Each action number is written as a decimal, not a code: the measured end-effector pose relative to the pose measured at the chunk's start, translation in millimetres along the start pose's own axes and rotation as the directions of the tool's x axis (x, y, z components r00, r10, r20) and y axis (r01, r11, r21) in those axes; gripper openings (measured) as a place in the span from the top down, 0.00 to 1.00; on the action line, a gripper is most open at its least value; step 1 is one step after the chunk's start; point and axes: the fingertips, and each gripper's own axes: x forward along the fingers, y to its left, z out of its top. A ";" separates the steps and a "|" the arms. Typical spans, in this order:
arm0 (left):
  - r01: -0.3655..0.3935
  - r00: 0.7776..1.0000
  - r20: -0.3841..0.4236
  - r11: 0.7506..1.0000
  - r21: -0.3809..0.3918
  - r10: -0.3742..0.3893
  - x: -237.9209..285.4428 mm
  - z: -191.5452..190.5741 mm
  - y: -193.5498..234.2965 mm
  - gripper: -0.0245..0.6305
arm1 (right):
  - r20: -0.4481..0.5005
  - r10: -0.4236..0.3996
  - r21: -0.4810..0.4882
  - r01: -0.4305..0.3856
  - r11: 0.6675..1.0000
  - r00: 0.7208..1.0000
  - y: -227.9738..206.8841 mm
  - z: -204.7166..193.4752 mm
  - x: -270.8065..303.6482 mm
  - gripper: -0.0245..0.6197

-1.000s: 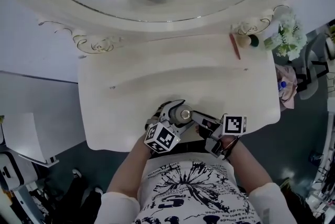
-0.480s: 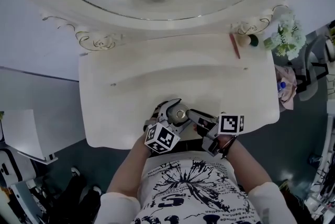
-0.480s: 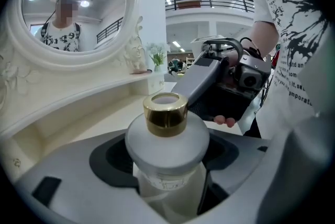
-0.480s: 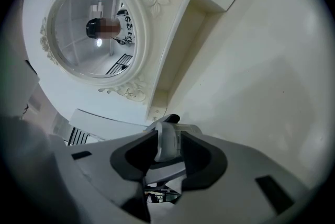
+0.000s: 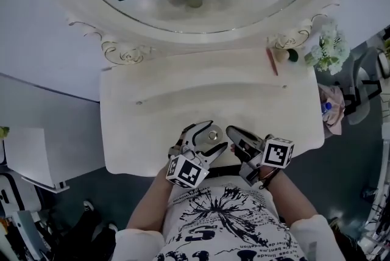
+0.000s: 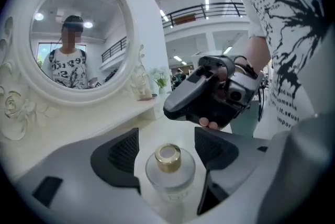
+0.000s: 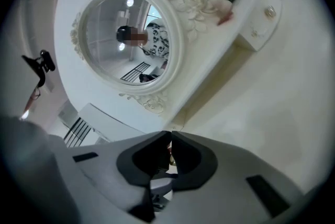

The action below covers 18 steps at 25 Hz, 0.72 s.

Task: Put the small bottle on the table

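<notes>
My left hand-held gripper (image 6: 167, 147) squeezed the small clear gold-capped bottle (image 6: 168, 171) to carry it; at 3 o'clock, my right hand-held gripper (image 7: 170, 150) had just closed, empty.

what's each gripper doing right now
Left gripper: closed on the small bottle.
Right gripper: jaws have just been closing and now meet, nothing between them.
</notes>
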 end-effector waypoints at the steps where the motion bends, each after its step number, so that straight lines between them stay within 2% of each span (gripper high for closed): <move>1: -0.018 1.000 0.024 1.000 -0.025 0.018 -4.8 6.8 4.4 0.43 | 0.003 -0.006 -0.057 0.006 0.998 1.000 5.1 3.8 -2.1 0.90; 2: -0.041 0.998 0.042 0.998 -0.050 0.043 -9.7 12.0 10.0 0.43 | 0.008 -0.012 -0.111 0.013 0.994 1.000 9.7 7.6 -3.8 0.90; 3: -0.071 0.996 0.055 0.995 -0.073 0.075 -14.7 15.7 16.8 0.48 | 0.017 -0.019 -0.161 0.022 0.987 1.000 13.6 11.7 -5.2 0.90; 5: -0.132 0.988 0.071 0.986 -0.106 0.140 -25.3 22.7 31.5 0.73 | 0.050 -0.040 -0.248 0.051 0.967 0.998 19.7 20.4 -7.4 0.91; 8: -0.198 0.971 0.106 0.967 -0.158 0.216 -43.1 38.0 49.0 0.77 | 0.125 -0.083 -0.376 0.125 0.918 0.989 25.5 33.7 -11.0 0.91; 11: -0.286 0.942 0.121 0.935 -0.209 0.314 -60.9 49.6 68.4 0.92 | 0.194 -0.115 -0.505 0.199 0.840 0.974 32.6 45.3 -13.6 0.91; 16: -0.340 0.918 0.136 0.916 -0.212 0.372 -81.1 58.6 83.5 0.93 | 0.248 -0.104 -0.657 0.246 0.713 0.963 53.0 53.1 -13.3 0.91; 18: -0.353 0.909 0.144 0.905 -0.237 0.392 -86.9 59.2 88.7 0.93 | 0.270 -0.095 -0.713 0.265 0.649 0.958 60.9 54.9 -13.7 0.91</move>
